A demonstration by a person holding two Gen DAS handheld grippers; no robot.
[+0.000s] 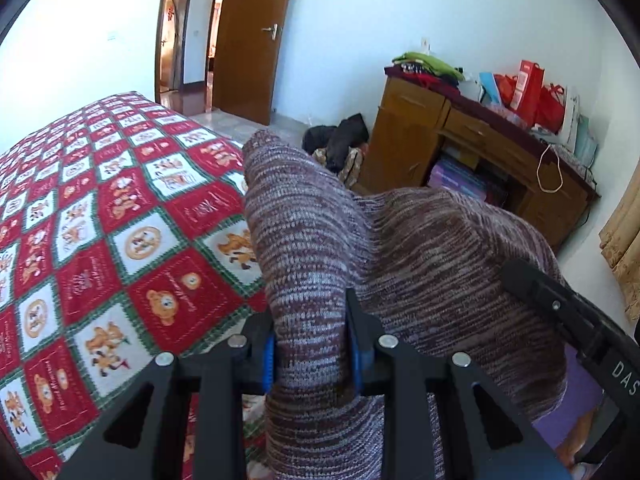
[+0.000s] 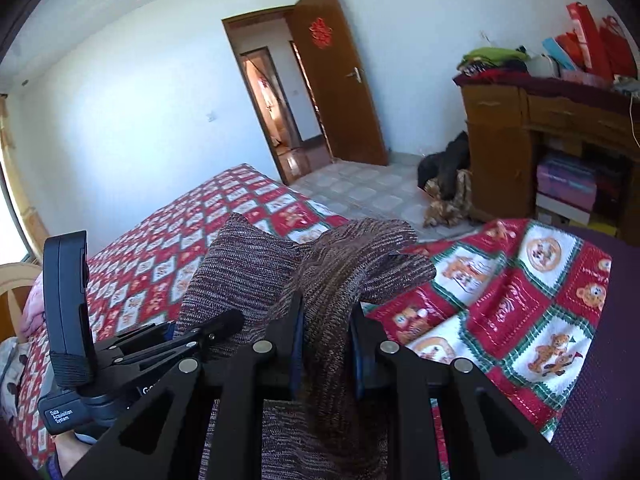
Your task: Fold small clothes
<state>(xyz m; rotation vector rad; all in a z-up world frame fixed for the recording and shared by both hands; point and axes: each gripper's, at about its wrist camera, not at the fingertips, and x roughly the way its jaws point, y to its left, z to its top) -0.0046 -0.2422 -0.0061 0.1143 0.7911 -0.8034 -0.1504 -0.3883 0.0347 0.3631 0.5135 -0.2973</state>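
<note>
A small maroon-and-grey marled knit garment [image 1: 360,248] hangs lifted above the bed, held by both grippers. My left gripper [image 1: 310,344] is shut on one bunched edge of it, the knit squeezed between the blue-padded fingers. My right gripper [image 2: 326,332] is shut on another bunched edge of the knit garment [image 2: 332,280]. The cloth stretches between the two and drapes down below the jaws. In the right wrist view the left gripper's black body [image 2: 132,344] shows at the left, close beside the right one. The right gripper's black body [image 1: 576,320] shows at the right of the left wrist view.
The bed has a red, white and green bear-pattern quilt [image 1: 100,220]. A wooden desk [image 1: 460,140] with red bags and folded clothes stands by the wall at right. Dark clothes lie on the tiled floor [image 2: 444,168]. A wooden door [image 2: 340,80] stands open. A dark purple cloth [image 2: 600,360] lies at right.
</note>
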